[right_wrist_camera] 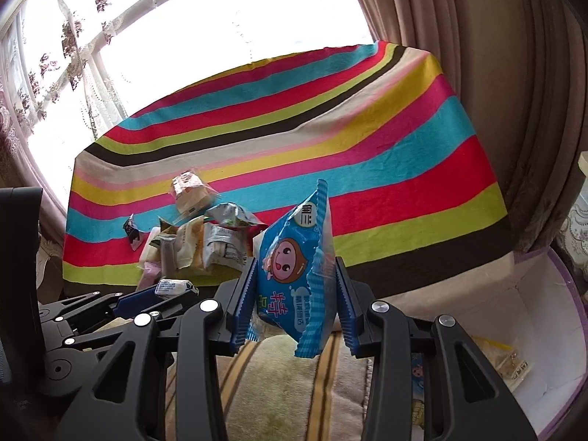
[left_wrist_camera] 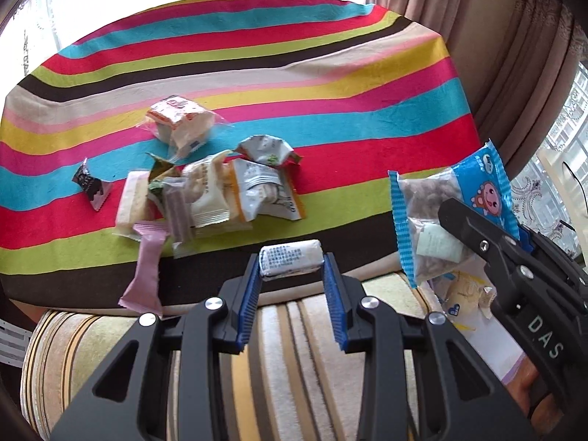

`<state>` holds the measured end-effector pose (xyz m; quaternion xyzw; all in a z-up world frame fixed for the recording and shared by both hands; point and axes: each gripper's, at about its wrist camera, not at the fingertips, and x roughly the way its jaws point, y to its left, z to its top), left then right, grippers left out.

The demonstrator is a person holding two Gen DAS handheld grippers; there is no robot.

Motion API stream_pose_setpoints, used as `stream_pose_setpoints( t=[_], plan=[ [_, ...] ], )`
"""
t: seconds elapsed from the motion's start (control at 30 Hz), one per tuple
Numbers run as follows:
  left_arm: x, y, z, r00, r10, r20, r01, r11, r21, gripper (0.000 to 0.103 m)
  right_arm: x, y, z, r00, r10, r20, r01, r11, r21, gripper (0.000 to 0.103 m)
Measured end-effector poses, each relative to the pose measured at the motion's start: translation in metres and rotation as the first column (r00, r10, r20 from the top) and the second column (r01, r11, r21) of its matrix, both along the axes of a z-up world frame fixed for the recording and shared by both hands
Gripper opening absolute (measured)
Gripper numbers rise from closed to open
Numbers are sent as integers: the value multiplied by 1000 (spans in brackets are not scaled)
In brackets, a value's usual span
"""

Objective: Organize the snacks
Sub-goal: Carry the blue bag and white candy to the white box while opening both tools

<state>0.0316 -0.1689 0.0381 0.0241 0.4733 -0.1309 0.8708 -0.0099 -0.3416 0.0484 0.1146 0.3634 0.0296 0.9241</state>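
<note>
My left gripper is shut on a small white wrapped snack bar, held crosswise between its blue pads above the table's near edge. My right gripper is shut on a blue snack bag with a cartoon face, and the bag stands upright between the pads. In the left wrist view that same blue bag and the right gripper hang at the right. A pile of mixed snack packets lies on the striped tablecloth, ahead and to the left of both grippers.
A white box with a purple rim sits low at the right with some packets inside. A striped cushion lies under both grippers. Brown curtains hang at the right, and a window is behind the table.
</note>
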Motion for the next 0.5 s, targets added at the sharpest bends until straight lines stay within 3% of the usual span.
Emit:
stream_pose_setpoints(
  t=[0.27, 0.5],
  plan=[
    [-3, -42, -4, 994, -101, -31, 100, 995, -24, 34, -21, -63, -18, 989, -137, -48, 137, 990, 5, 39],
    [-11, -78, -11, 974, -213, -80, 208, 976, -71, 34, -39, -110, -36, 964, -245, -101, 248, 969, 13, 40]
  ],
)
